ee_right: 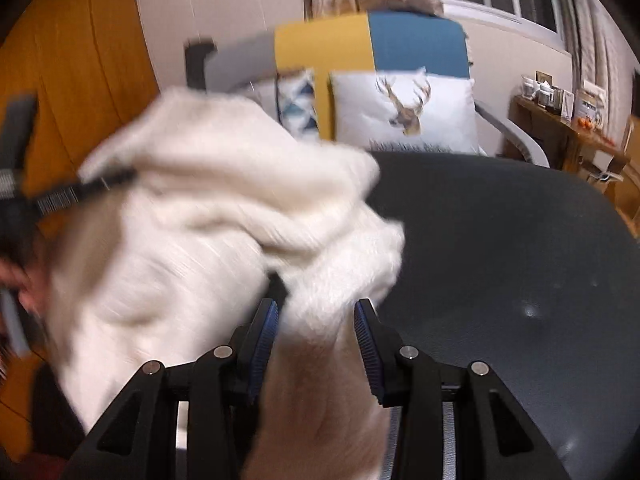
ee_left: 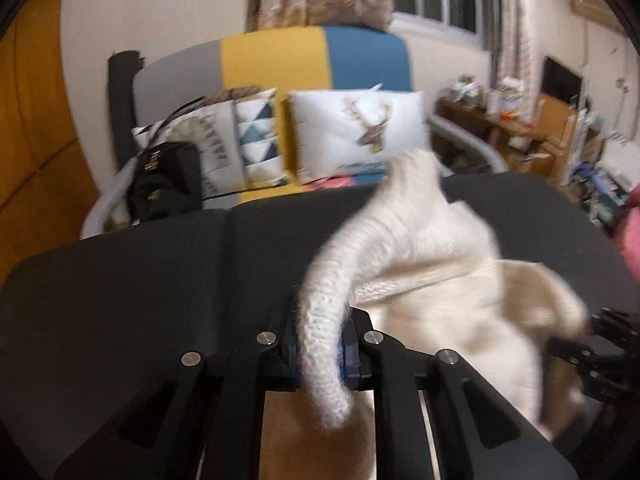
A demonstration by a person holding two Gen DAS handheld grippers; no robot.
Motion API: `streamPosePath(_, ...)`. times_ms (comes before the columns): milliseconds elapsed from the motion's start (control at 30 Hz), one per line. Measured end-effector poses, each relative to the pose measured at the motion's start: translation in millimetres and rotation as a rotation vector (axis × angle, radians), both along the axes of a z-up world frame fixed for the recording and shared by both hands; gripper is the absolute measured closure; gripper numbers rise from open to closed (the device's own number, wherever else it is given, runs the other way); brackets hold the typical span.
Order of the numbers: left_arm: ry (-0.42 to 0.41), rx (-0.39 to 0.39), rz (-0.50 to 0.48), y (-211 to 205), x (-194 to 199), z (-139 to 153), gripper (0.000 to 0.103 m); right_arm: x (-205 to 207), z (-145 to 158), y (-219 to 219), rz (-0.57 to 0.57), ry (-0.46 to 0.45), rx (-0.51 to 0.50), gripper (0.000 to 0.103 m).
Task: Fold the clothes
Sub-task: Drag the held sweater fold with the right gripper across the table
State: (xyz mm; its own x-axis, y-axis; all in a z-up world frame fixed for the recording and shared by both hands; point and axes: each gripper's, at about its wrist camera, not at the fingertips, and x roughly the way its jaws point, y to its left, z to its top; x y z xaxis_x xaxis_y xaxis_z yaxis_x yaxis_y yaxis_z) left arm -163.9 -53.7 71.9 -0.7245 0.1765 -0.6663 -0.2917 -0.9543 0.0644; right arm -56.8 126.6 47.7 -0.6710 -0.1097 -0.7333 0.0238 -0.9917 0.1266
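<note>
Left wrist view. The left hand-held gripper (ee_left: 320,350) is clamped on a narrow knitted part of a white sweater (ee_left: 432,264) — most likely a sleeve — which runs up between its blue pads and droops out behind them. The rest of the sweater hangs in a loose bunch above the near edge of the dark desk (ee_left: 160,272), toward its right side; whether any of it touches the surface cannot be told through the blur. At the right border the right hand-held gripper (ee_left: 592,354) shows as a black linkage against the cloth. Beyond the far edge of the desk stand a sofa (ee_left: 316,56) and a cushion (ee_left: 356,132) with a deer print.

Right wrist view. The right hand-held gripper (ee_right: 316,340) has its jaws partly apart, with a thick wad of the sweater (ee_right: 208,208) filling the gap between the pads; it appears to be holding the cloth, though how firmly cannot be told. The sweater is raised off the desk (ee_right: 500,248) and spreads to the left, where the left hand-held gripper (ee_right: 68,196) meets it.

Progress, as a judgement. No fold is visible — the sweater is crumpled and held aloft by both tools, so the task looks to be at its start, with spreading flat and all folds left to do.
</note>
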Motion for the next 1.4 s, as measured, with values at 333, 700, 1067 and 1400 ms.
streamPosePath(333,-0.024,-0.192,0.073,-3.6,-35.3,-80.7,0.090,-9.8,-48.7,16.4,-0.022,-0.099,-0.027,0.063)
streamPosePath(700,-0.095,-0.114,0.098,-28.1,-70.1,-89.3,0.088,-2.8,-53.2,42.0,-0.121,-0.082,0.006,0.082)
streamPosePath(1067,-0.109,-0.016,0.123,-41.9,-50.0,-64.0,0.078,26.1,-13.0,54.2,-0.286,0.018,-0.084,0.067)
streamPosePath(1400,-0.031,0.018,0.169,-52.8,58.8,-40.8,0.059,22.0,-16.8,79.4,-0.265,-0.130,-0.152,0.067)
